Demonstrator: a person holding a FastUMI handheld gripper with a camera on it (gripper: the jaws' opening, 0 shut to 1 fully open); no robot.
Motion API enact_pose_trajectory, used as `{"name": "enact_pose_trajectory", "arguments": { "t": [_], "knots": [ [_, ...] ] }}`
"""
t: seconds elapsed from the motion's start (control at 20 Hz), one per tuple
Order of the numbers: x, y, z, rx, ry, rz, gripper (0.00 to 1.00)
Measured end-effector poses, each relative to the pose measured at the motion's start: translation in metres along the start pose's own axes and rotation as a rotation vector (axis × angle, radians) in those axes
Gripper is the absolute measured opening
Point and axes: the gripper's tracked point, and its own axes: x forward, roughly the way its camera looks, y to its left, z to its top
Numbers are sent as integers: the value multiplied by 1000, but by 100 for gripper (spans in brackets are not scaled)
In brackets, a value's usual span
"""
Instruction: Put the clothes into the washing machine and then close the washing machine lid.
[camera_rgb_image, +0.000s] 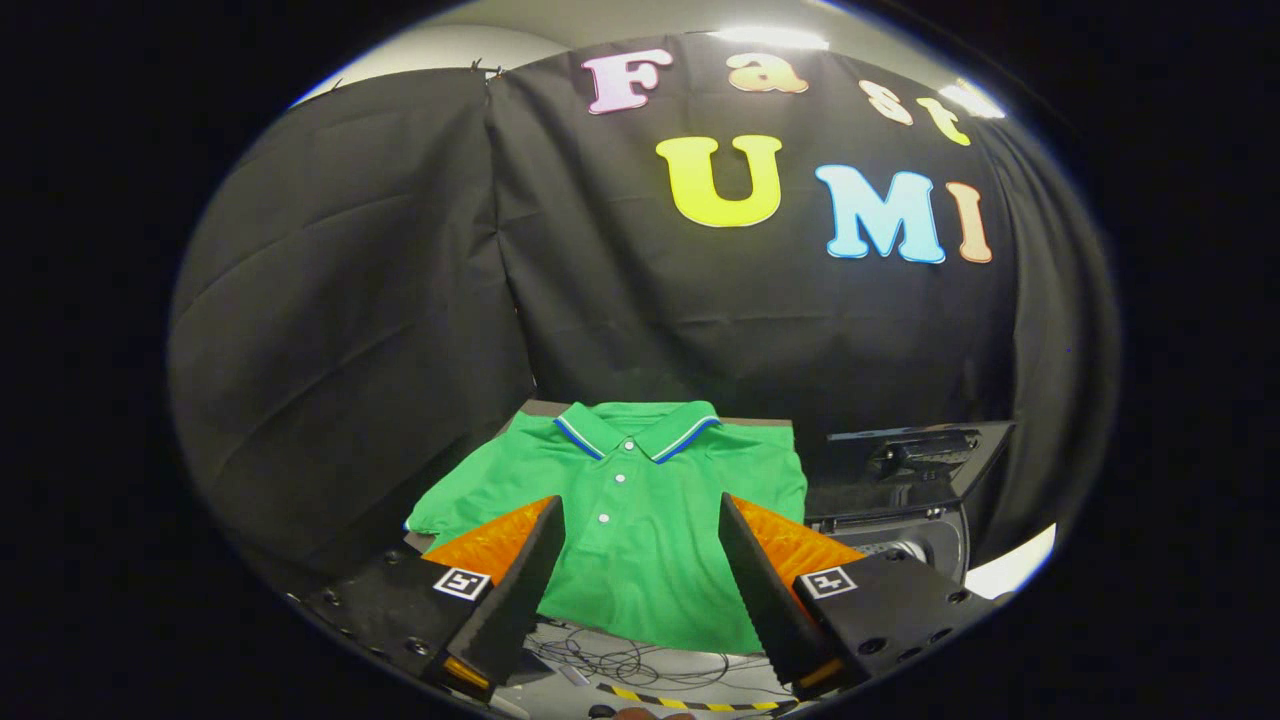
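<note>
**Tongs spread above a green polo shirt laid flat beside the open washing machine**

The tongs (640, 545) are spread wide, with nothing held between the two fingers (520, 580); each finger carries a small square marker near its base. In the gap between them, and extending beyond their tips, lies the green polo shirt (640, 510). The shirt rests face up and flat on the surface (535, 407), of which a narrow strip shows past the collar. The collar (637, 430), edged with a blue and white stripe, points away from the tongs toward the black cloth wall (400, 280); a row of white buttons (604, 518) runs down the placket between the fingers. One short sleeve (440, 505) spreads out just beyond the left finger, and the shirt's hem hangs over the near edge of the surface.

The washing machine (915, 530) stands just beside the shirt, beyond the right finger. Its dark lid (915, 455) is raised and tilted back toward the wall, leaving the top open. Whether the shirt touches the machine cannot be told.

Below the hem, between the finger bases, thin cables (630, 665) lie tangled on a pale floor (690, 680), near a strip of yellow-and-black tape (690, 703).
</note>
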Motion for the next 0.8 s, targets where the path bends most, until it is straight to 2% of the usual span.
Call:
{"name": "enact_pose_trajectory", "arguments": {
  "t": [0.3,0.65,0.8],
  "knots": [
    [38,29,-2,10,123,21,96],
    [93,34,-26,-39,223,-47,98],
    [109,34,-37,-41,259,-40,98]
  ]
}}
